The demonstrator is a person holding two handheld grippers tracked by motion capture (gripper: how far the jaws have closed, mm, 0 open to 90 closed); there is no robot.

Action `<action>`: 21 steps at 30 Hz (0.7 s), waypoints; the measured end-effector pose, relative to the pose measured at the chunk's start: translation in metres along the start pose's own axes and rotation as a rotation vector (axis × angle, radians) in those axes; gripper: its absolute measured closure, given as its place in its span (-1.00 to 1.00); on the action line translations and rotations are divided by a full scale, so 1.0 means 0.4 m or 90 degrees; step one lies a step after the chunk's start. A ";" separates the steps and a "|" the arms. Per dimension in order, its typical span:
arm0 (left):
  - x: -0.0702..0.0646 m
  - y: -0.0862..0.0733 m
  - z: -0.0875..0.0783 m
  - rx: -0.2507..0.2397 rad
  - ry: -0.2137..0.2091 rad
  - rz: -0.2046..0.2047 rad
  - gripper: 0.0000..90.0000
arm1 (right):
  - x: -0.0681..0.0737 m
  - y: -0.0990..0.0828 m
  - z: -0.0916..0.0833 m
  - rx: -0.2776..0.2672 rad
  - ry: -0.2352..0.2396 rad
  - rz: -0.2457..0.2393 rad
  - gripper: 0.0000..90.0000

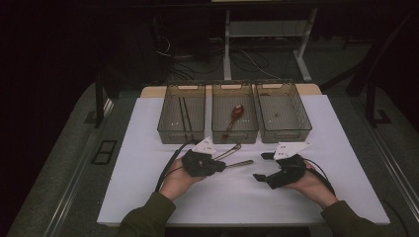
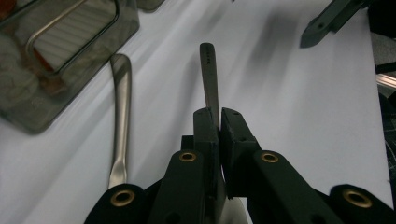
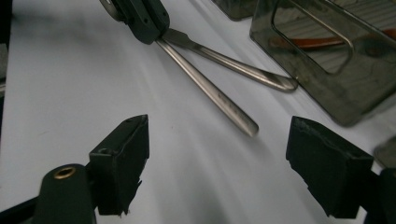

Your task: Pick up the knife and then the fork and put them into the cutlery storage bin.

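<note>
1. Left gripper [image 2: 219,116] is clamped on a steel utensil handle [image 2: 209,74]; the handle juts straight ahead of its jaws, over the white table [image 2: 303,140].
2. A second steel utensil [image 2: 120,116] lies just left of that gripper, its tip near the middle bin [image 1: 234,134].
3. Right gripper [image 3: 217,158] stands wide apart, nothing between its jaws, the handle end ahead.
4. Handling: stiff, light, smooth, probably slippery; grip across the flat mid-handle.

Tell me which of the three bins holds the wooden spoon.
The middle bin: a reddish-brown wooden spoon lies in it. The left bin holds dark sticks, and the right bin looks bare.
</note>
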State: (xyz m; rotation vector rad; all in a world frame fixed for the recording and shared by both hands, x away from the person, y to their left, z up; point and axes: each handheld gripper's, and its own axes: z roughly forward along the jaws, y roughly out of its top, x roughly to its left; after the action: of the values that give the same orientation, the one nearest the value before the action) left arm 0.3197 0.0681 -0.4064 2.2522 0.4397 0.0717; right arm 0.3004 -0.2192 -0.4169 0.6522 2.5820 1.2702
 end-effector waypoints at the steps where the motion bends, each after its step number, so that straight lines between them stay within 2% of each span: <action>1: -0.004 0.006 0.002 -0.001 -0.002 0.005 0.89 | 0.002 0.006 0.006 0.003 0.003 -0.004 -0.52; 5: -0.019 0.030 0.013 -0.007 -0.005 0.013 0.88 | 0.013 0.030 0.032 0.013 0.012 -0.027 -0.48; 10: -0.029 0.055 0.019 -0.007 -0.006 0.027 0.89 | 0.029 0.055 0.064 0.025 0.008 -0.079 -0.32; 14: -0.035 0.063 0.022 -0.005 -0.008 0.037 0.88 | 0.039 0.070 0.081 0.030 -0.001 -0.116 -0.09; 15: -0.033 0.064 0.022 -0.005 -0.009 0.048 0.88 | 0.041 0.073 0.084 0.031 -0.003 -0.126 -0.02; 16: -0.037 0.064 0.022 -0.007 -0.010 0.037 0.88 | 0.042 0.075 0.087 0.033 -0.006 -0.137 0.04; 21: -0.039 0.066 0.018 -0.013 -0.011 0.039 0.88 | 0.054 0.085 0.099 0.052 -0.025 -0.183 0.38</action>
State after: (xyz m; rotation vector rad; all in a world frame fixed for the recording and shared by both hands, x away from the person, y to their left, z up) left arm 0.3141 0.0419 -0.3899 2.2442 0.3580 0.0877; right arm 0.3057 -0.1629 -0.4139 0.3001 2.5900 1.0572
